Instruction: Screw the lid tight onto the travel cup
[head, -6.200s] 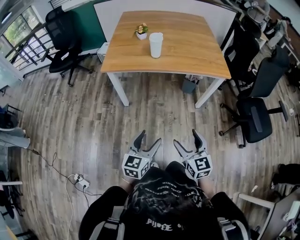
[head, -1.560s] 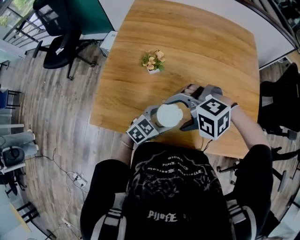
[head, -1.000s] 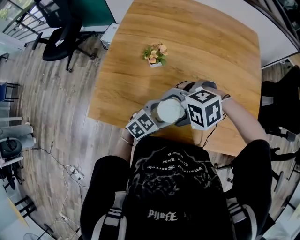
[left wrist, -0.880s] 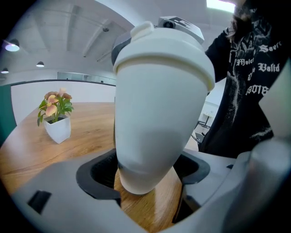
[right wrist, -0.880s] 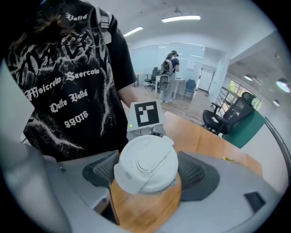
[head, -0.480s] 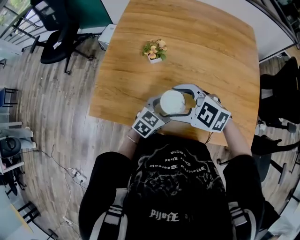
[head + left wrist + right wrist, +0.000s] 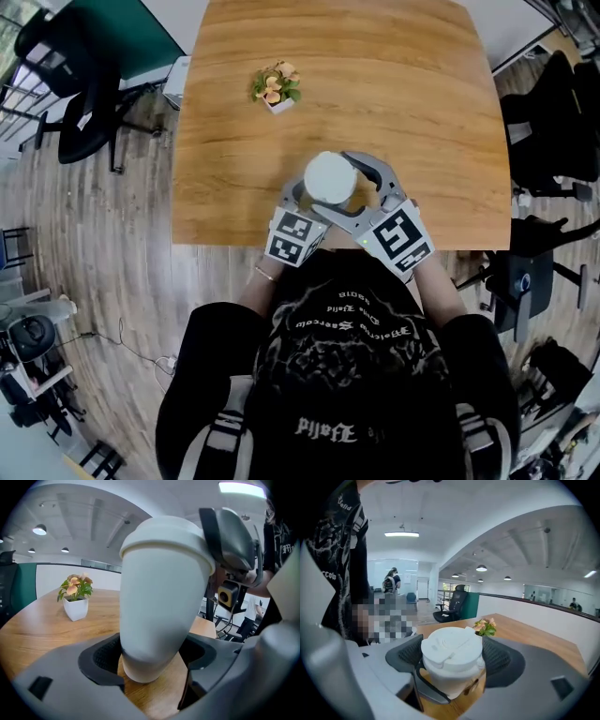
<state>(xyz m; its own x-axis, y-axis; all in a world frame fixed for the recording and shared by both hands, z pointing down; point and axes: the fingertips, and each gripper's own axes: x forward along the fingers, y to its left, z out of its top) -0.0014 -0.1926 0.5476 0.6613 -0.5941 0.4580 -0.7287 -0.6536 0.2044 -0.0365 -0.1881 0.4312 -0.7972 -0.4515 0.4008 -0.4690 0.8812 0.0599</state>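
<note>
The left gripper (image 7: 307, 199) and right gripper (image 7: 345, 187) enclose the travel cup (image 7: 331, 190), capped by its lid (image 7: 328, 172), on the worktop (image 7: 412, 94). A potted plant (image 7: 275, 86) stands well beyond the cup.

My head camera is looking steeply down on the table (image 7: 422, 112) from well above. The camera on my left gripper (image 7: 150, 657) is sitting low, facing the travel cup (image 7: 159, 588) side-on, very near. The one on my right gripper (image 7: 452, 654) is looking across the lid (image 7: 451, 644) from slightly above. All three are sharing the cup and potted plant (image 7: 274, 86).
</note>
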